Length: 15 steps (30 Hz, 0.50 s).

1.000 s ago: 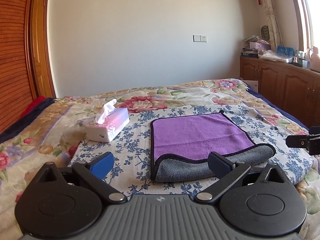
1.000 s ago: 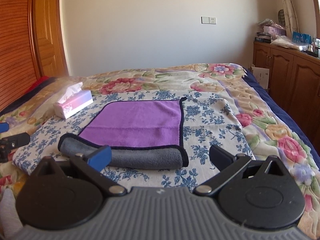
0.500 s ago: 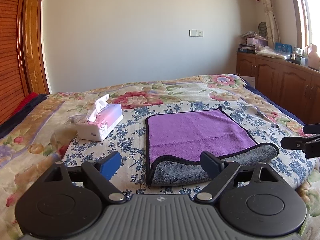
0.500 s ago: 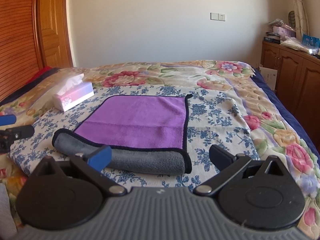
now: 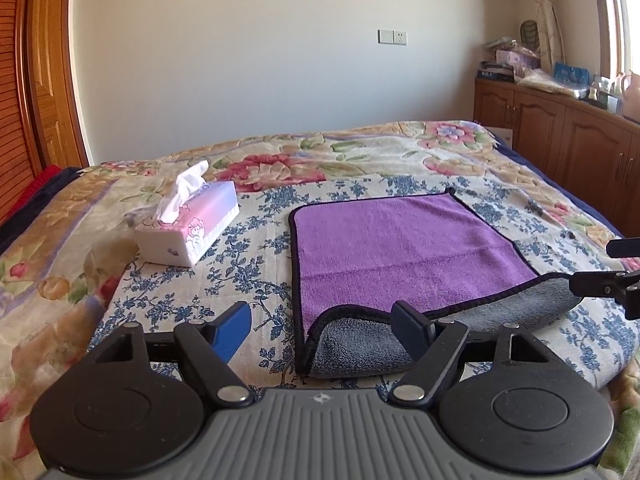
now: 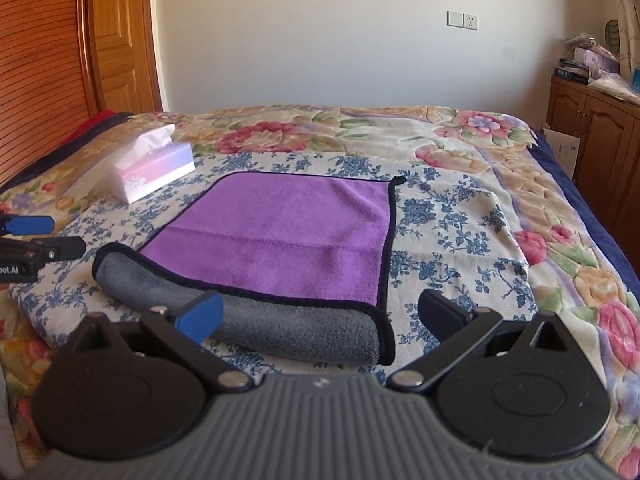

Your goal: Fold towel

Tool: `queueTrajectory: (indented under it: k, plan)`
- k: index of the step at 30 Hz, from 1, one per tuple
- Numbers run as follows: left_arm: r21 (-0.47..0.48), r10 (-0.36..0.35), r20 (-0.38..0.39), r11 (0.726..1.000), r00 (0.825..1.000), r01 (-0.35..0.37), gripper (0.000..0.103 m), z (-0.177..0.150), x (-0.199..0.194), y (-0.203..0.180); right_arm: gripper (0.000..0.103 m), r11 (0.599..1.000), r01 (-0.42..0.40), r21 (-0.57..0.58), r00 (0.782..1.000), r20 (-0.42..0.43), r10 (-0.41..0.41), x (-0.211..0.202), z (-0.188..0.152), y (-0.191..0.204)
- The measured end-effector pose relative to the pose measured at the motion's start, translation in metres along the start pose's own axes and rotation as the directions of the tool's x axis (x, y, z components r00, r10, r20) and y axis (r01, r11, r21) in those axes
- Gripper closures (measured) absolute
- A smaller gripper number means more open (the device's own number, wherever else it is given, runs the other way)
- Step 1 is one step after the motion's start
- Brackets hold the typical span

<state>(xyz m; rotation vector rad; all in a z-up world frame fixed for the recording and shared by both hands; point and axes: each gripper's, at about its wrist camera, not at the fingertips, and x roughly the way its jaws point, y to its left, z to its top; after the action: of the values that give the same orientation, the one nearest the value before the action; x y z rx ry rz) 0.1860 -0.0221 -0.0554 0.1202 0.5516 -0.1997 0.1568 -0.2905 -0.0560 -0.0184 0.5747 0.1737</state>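
A purple towel (image 5: 400,240) with black trim lies on the bed, its near edge rolled over so the grey underside (image 5: 352,344) shows. My left gripper (image 5: 322,332) hovers at the near left corner of that roll. Its jaws are closing, the corner sits between them, and the pads do not press on it. In the right wrist view the same towel (image 6: 288,228) spreads ahead. My right gripper (image 6: 322,316) stands open around the near right end of the grey roll (image 6: 304,332). Each gripper shows in the other's view: right gripper (image 5: 612,266), left gripper (image 6: 44,237).
A pink and white tissue box (image 5: 192,224) stands left of the towel on the floral bedspread (image 5: 400,148). Wooden cabinets (image 5: 560,128) with clutter on top line the right wall. A wooden door (image 6: 120,40) is at the left.
Both grippers have moved forward and down toward the towel's near edge. The left jaws have narrowed. The towel has not moved.
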Motion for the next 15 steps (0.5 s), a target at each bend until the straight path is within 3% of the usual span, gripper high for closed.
queueTrajectory:
  k: [11,15]
  plan:
    - [0.007,-0.019,-0.047,1.0,0.999,0.019,0.037,0.002,0.025,0.002,0.0,0.999,-0.007,0.035,1.0,-0.025,0.008,0.018,0.003,-0.017]
    - [0.003,-0.023,-0.071,1.0,0.997,0.024,0.047,0.002,0.034,0.003,0.0,0.999,-0.011,0.048,0.999,-0.048,0.013,0.025,0.003,-0.022]
